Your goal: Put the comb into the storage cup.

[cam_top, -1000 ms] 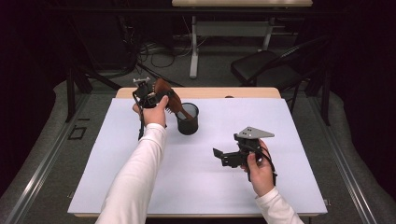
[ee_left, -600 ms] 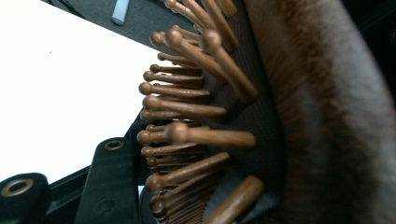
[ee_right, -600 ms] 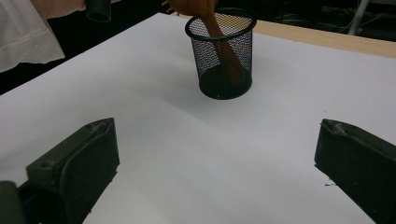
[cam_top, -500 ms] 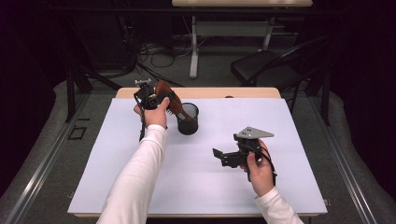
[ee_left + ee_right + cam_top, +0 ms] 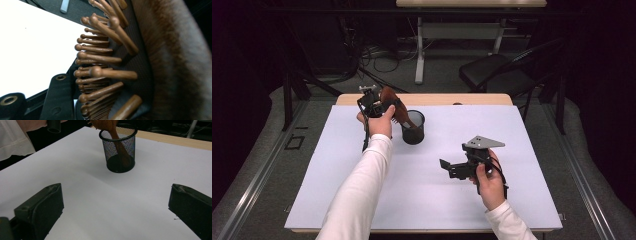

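A: Far left first. Left gripper (image 5: 373, 101) is up at the back of the table (image 5: 337, 200), jaws clamped on the head of a wooden hairbrush (image 5: 391, 100). Up close, the brush (image 5: 150, 62) shows its knobbed bristles beside one black jaw.

B: And the handle?

A: Slanting down into the mesh cup (image 5: 413, 127), just right of that hand. From the right gripper view, the handle tip sits at or near the bottom of the cup (image 5: 119, 157), leaning on the rim.

B: So which step?

A: Looks like seating the brush in the cup. Not let go yet.

B: Next move?

A: My guess: ease the jaws apart and lift clear without dragging the head, or the cup may tip. It is light mesh and nothing steadies it.

B: Right side?

A: Right gripper (image 5: 457, 169) hangs over the bare sheet, well apart from the cup, jaws spread wide, nothing in them.
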Demonstrator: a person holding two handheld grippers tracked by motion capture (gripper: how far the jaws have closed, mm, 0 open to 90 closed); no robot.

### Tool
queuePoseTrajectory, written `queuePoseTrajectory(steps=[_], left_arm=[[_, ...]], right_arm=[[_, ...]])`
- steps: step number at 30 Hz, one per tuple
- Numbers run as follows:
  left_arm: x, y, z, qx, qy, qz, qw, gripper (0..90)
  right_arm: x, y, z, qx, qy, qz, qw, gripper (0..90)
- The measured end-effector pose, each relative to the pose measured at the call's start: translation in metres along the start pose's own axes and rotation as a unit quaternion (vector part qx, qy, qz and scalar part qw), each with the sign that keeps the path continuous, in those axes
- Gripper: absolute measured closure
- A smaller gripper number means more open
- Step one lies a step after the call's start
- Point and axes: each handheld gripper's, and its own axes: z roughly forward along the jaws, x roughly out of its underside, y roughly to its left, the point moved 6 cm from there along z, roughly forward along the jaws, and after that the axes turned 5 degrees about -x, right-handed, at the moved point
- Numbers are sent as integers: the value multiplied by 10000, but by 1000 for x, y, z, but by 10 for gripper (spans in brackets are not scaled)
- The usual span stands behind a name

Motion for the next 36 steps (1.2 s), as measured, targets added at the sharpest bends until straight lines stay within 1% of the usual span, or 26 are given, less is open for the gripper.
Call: queuePoseTrajectory(steps=[7,15,19,24,25,28,30,36], left_arm=[[0,1,0,26,26,38,10000,474],[-1,4,1,139,57,145,9998,469],[-1,5,2,216,47,169,9996,468],[-1,7,2,261,59,180,9995,465],[-1,7,2,289,45,131,9995,464],[-1,8,3,316,20,108,9994,463],[0,11,3,311,17,128,9994,462],[0,18,3,372,8,-58,9993,462]], right_arm=[[0,0,0,1,9,-2,10000,0],[0,0,0,-4,13,2,10000,0],[1,0,1,-7,16,1,10000,0],[1,1,2,-9,35,2,10000,0],[1,1,2,-10,36,13,10000,0],[1,0,1,-7,32,9,10000,0],[1,1,2,-6,38,15,10000,0],[2,1,2,-13,44,-4,10000,0]])
